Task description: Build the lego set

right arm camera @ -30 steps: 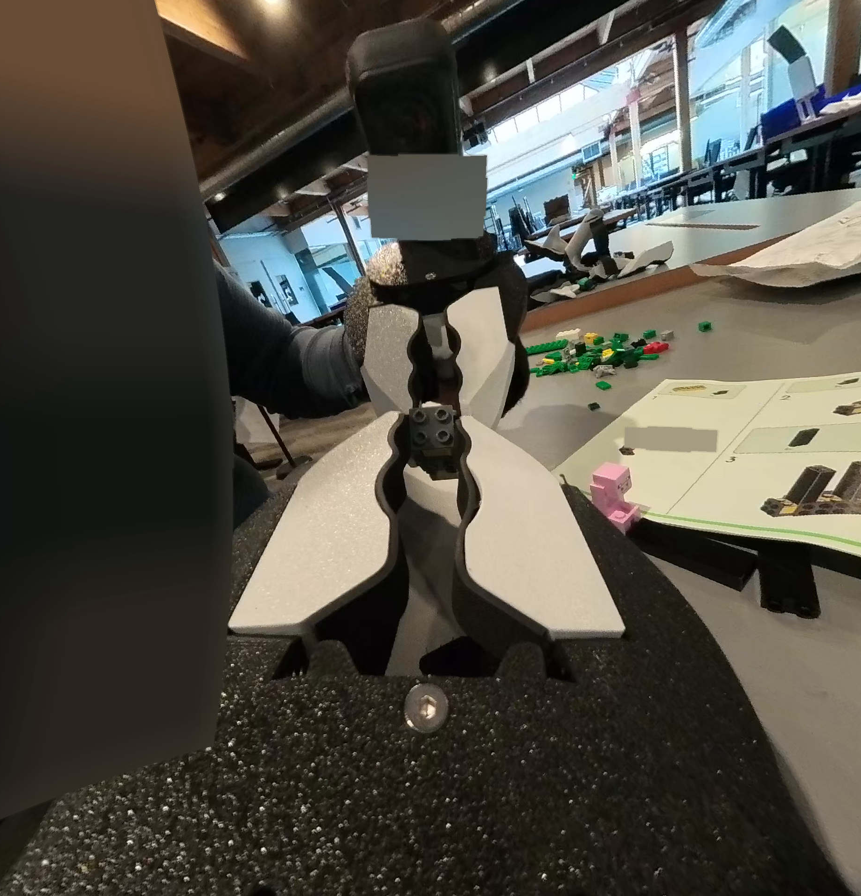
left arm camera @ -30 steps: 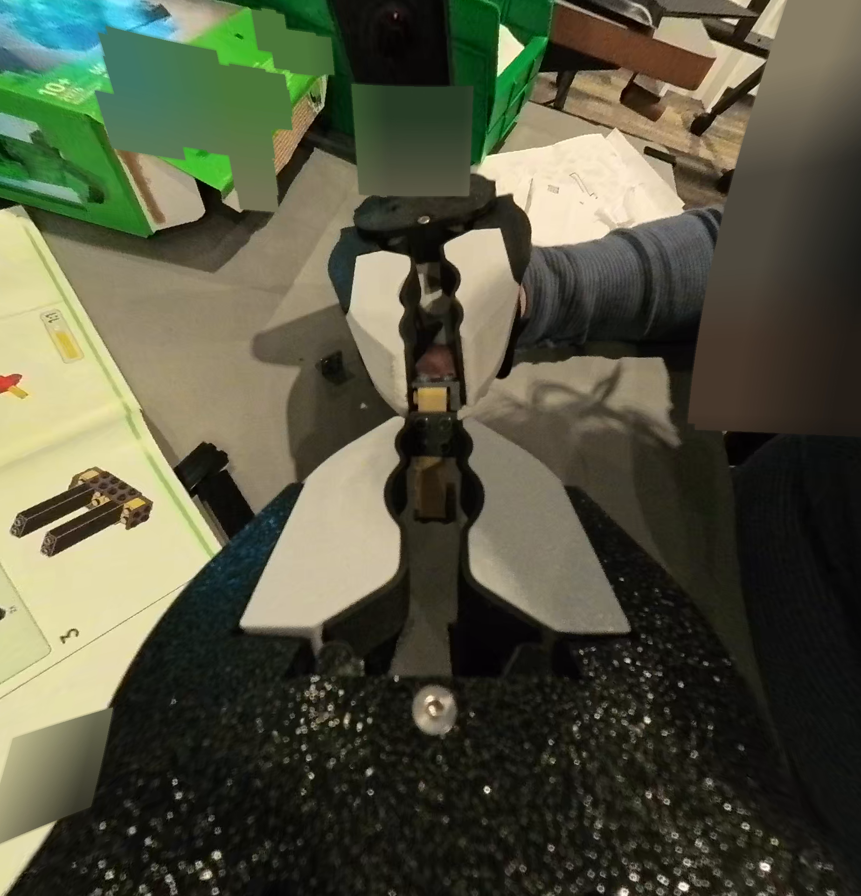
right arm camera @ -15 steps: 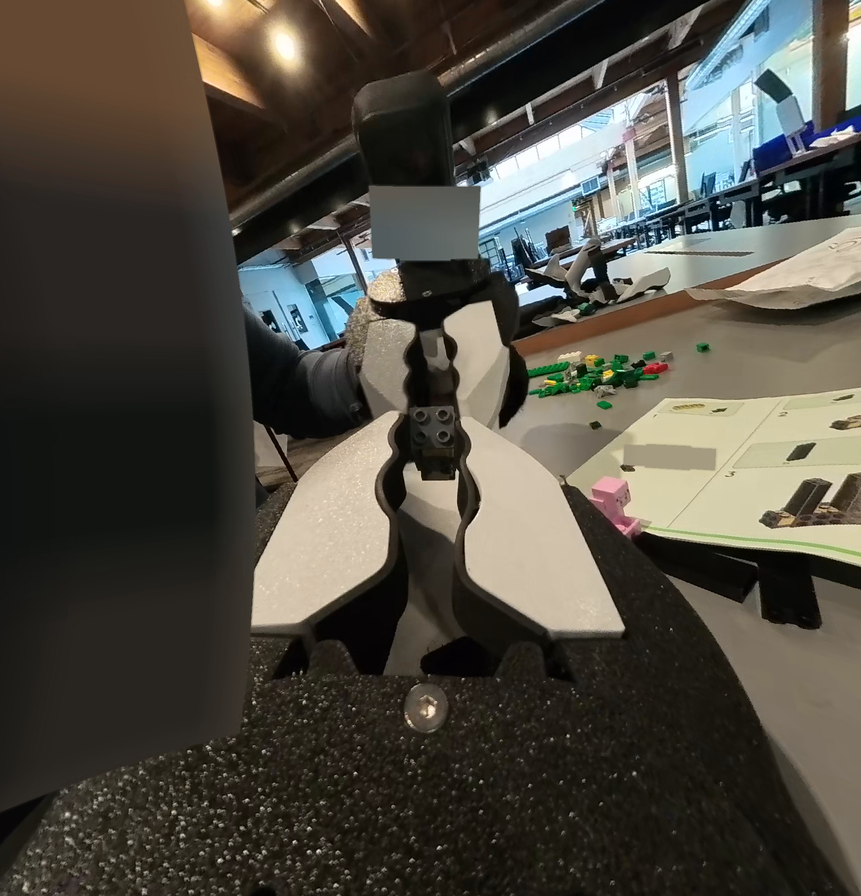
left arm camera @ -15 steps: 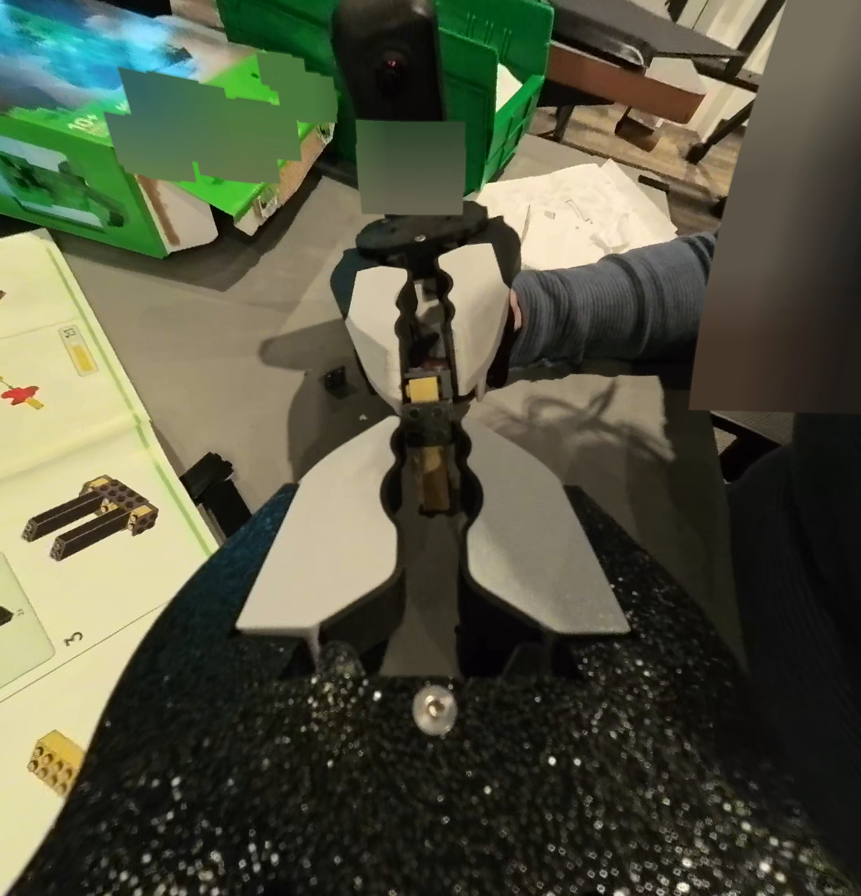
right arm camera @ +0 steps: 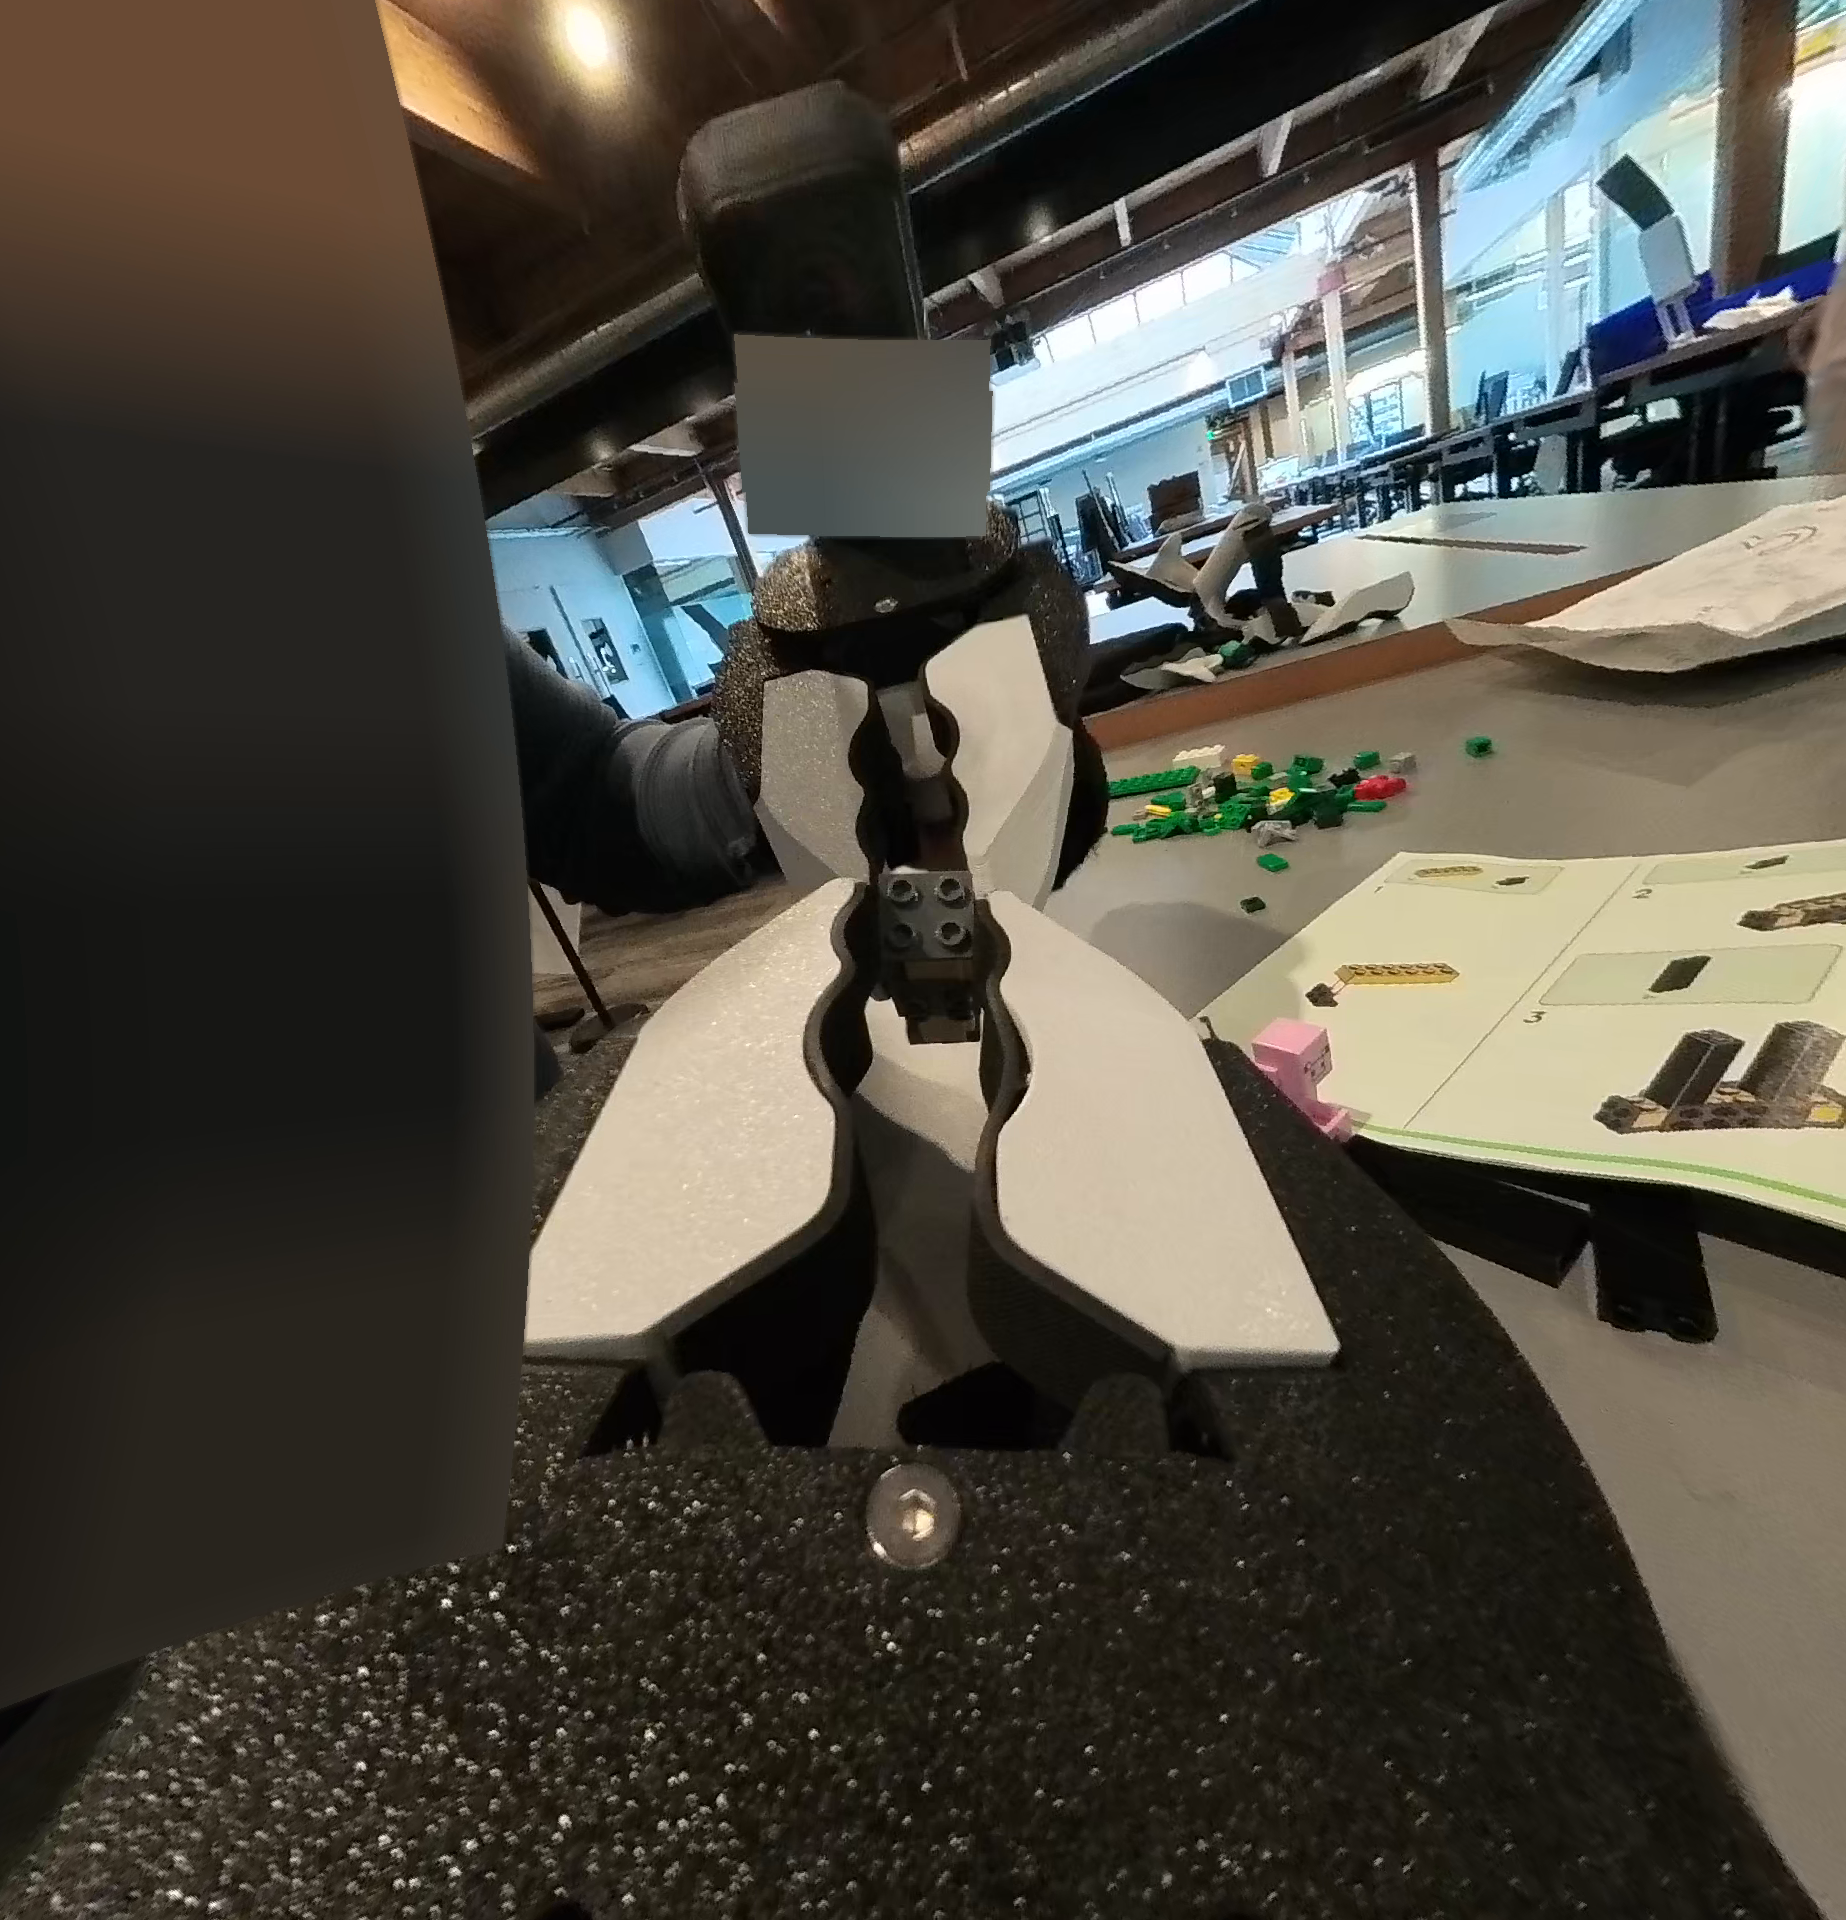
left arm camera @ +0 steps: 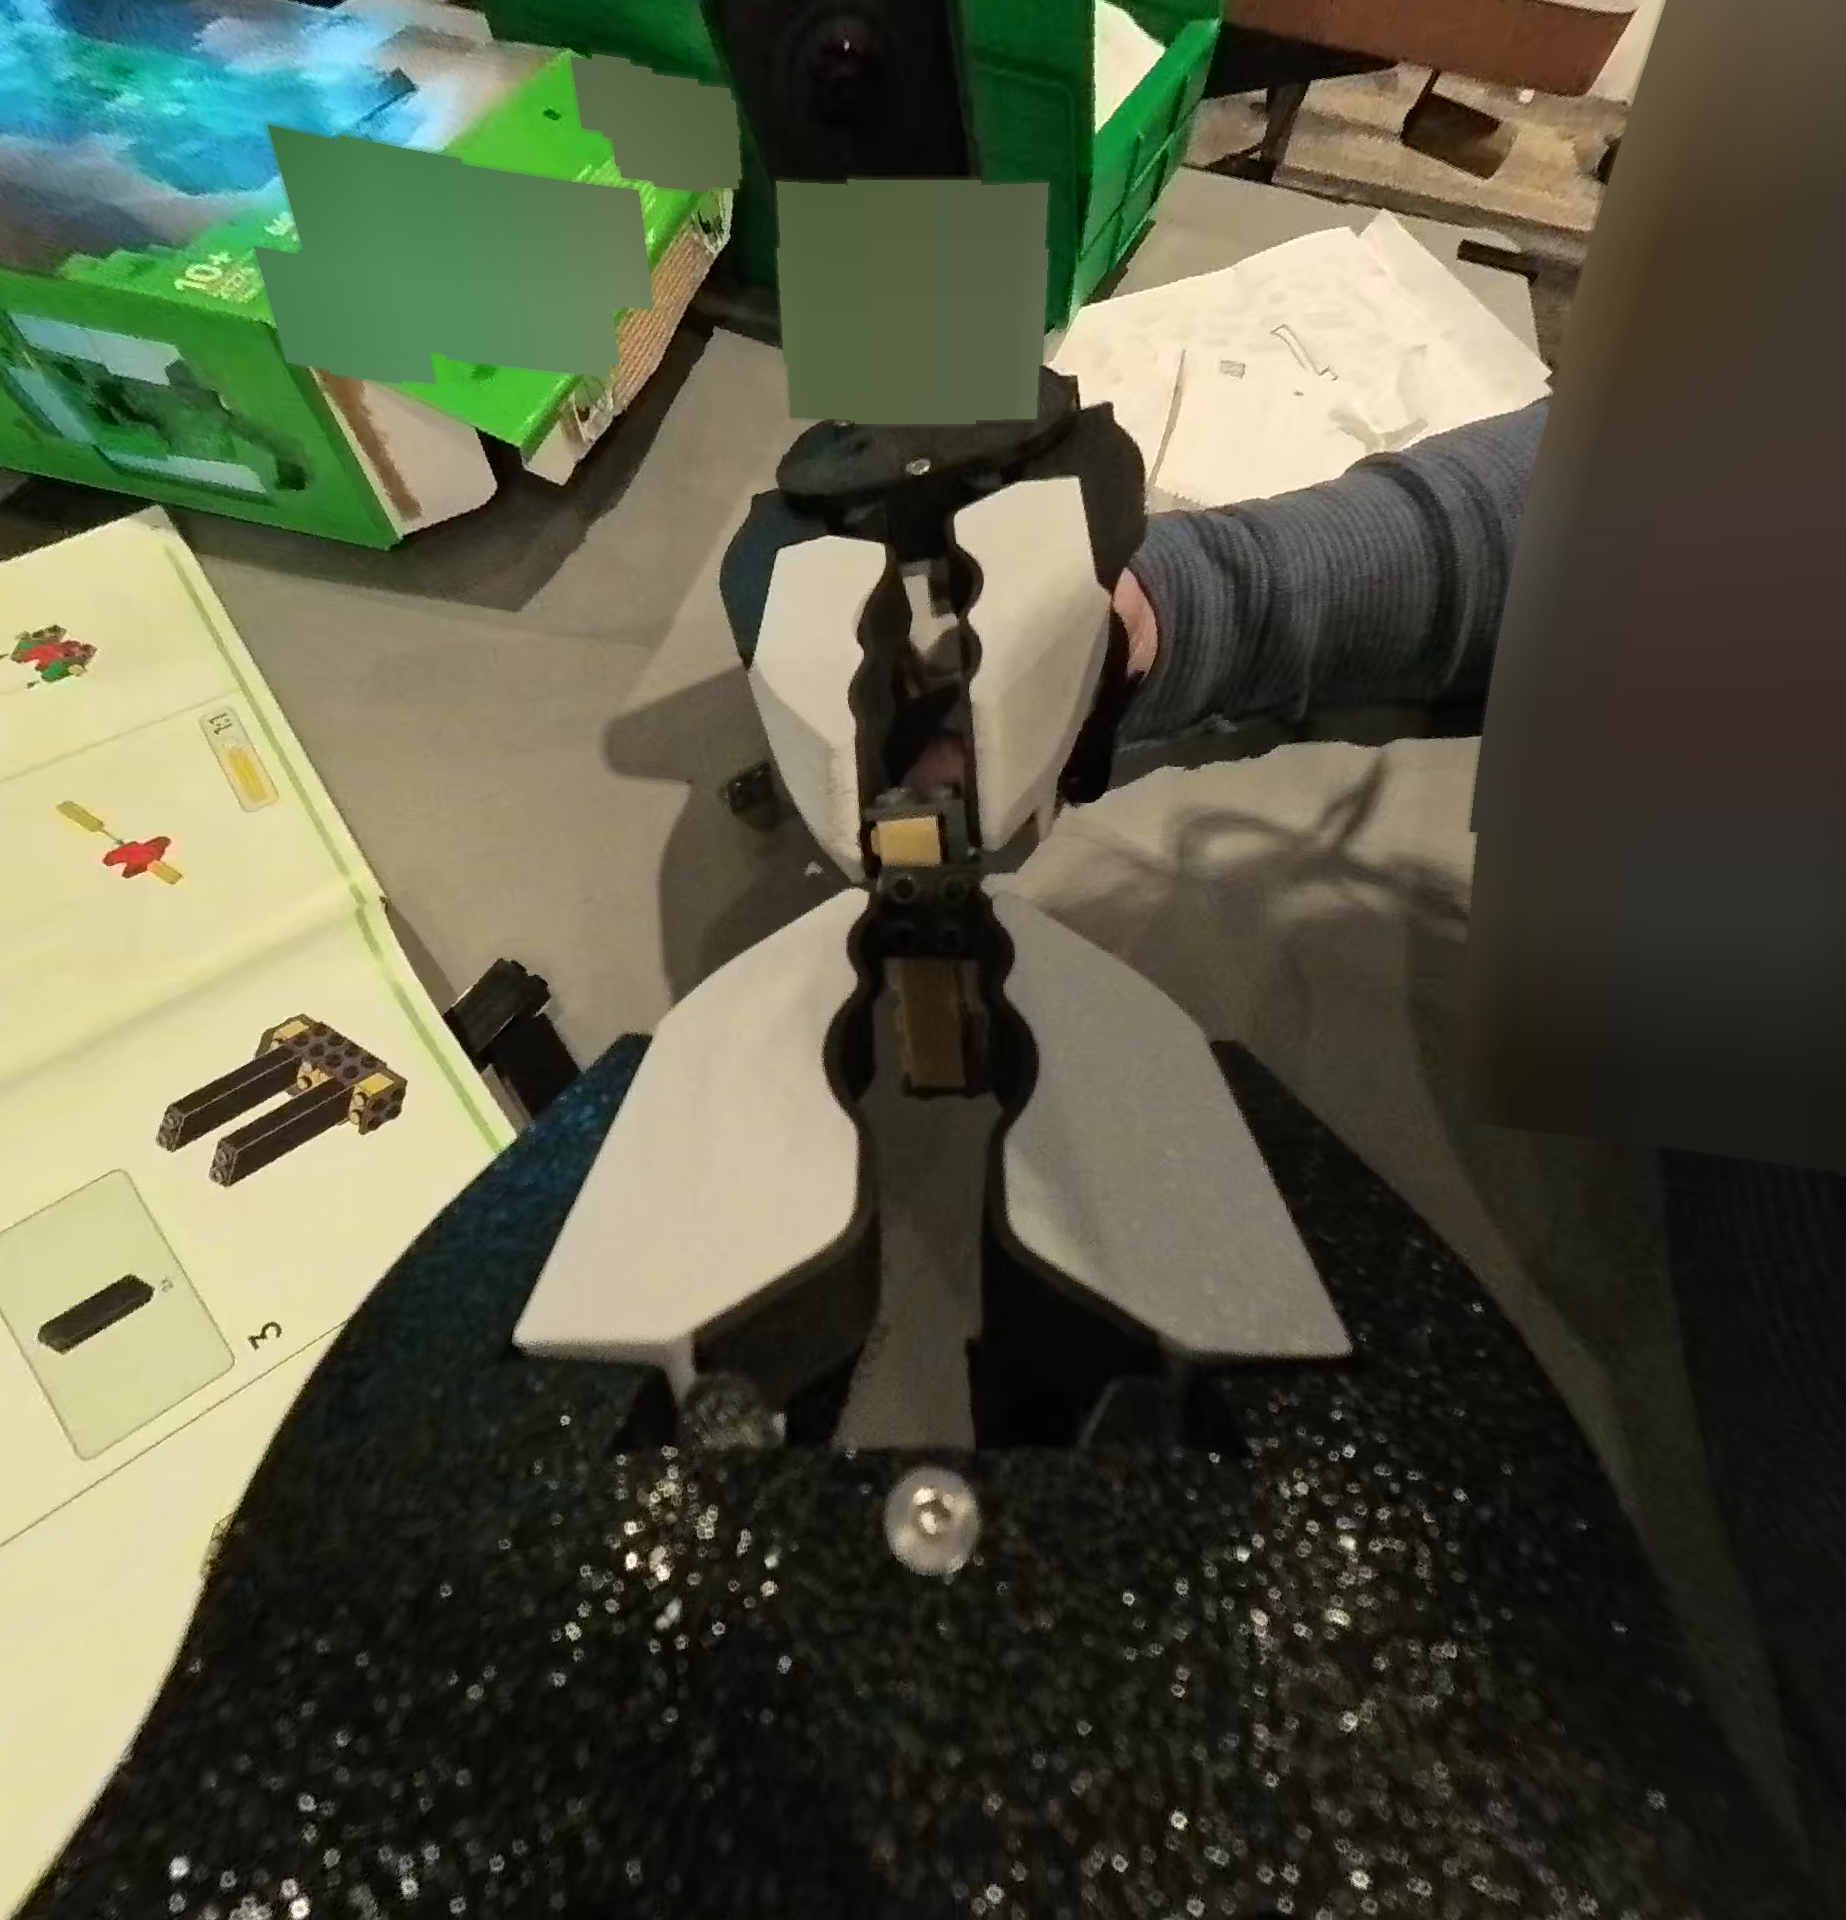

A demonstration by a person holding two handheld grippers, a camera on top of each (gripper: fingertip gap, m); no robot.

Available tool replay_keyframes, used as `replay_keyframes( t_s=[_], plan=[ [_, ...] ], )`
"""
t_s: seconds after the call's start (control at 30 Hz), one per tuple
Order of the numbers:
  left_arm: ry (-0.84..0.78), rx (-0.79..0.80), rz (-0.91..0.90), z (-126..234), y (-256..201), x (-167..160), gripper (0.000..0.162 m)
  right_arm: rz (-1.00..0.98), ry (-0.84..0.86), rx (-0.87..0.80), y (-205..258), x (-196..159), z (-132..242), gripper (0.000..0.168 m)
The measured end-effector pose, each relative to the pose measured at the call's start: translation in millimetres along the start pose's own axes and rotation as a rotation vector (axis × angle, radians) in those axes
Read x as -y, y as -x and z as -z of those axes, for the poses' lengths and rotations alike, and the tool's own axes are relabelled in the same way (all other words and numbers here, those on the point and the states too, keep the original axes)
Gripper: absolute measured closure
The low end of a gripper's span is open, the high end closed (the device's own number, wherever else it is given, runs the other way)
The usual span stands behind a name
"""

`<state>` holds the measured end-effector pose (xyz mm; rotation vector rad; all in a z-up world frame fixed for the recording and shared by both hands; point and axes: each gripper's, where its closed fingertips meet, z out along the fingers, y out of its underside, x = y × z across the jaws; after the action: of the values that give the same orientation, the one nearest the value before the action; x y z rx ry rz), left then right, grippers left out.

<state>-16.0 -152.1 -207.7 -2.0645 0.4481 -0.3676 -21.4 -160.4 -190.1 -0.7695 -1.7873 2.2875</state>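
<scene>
both tongs now tipped lower toward bench (left arm camera: 503,665); left tongs (left arm camera: 924,935) pinch dark brick assembly (left arm camera: 924,914), right tongs (left arm camera: 914,842) pinch tan brick (left arm camera: 906,840), tips touching.

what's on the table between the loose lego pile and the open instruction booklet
In the right wrist view, bare grey table separates pile from booklet, apart from one small dark green piece.

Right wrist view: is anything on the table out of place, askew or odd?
Mildly. The instruction booklet lies on top of two long black bricks, so its near edge sits raised and they poke out from under it. A pink pig figure lies beside its corner. Loose green bricks are scattered farther back. Nothing looks damaged.
</scene>
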Motion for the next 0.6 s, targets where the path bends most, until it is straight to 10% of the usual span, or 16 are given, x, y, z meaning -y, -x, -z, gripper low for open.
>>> replay_keyframes(
  t_s=[0.6],
  plan=[
    [-0.018, -0.01, 0.061, -1.8, 1.7, 0.1, 0.146, -0.017, -0.01, 0.006, -0.2, 0.6, 1.2, 0.151]
  ],
)
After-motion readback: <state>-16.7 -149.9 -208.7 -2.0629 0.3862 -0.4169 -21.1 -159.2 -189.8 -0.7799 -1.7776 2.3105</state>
